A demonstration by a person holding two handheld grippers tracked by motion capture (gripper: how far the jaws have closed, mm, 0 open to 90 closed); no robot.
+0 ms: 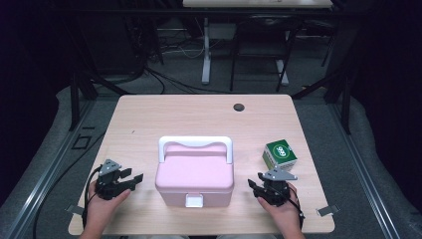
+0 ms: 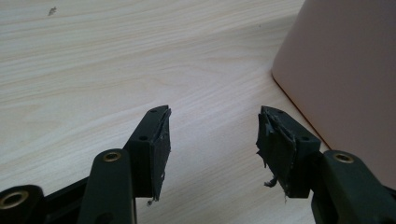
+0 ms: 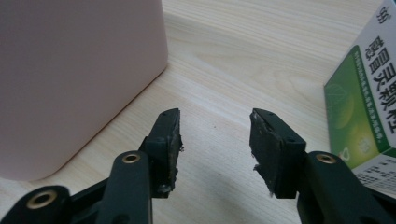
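Observation:
A pink box [image 1: 195,174] with a white handle and a white front latch [image 1: 194,200] stands shut at the middle of the wooden table. Its pink wall rises at the right of the left gripper view [image 2: 345,70] and at the left of the right gripper view [image 3: 74,79]. A green and white carton [image 1: 279,155] sits to the box's right, seen close in the right gripper view [image 3: 364,107]. My left gripper [image 1: 133,180] rests left of the box, open and empty [image 2: 212,140]. My right gripper [image 1: 255,185] rests between box and carton, open and empty [image 3: 215,144].
A dark round hole [image 1: 239,107] marks the table near its far edge. Bare wood lies behind the box and along the table's left side [image 1: 129,129]. Beyond the table are stands, cables and another desk's legs [image 1: 206,55].

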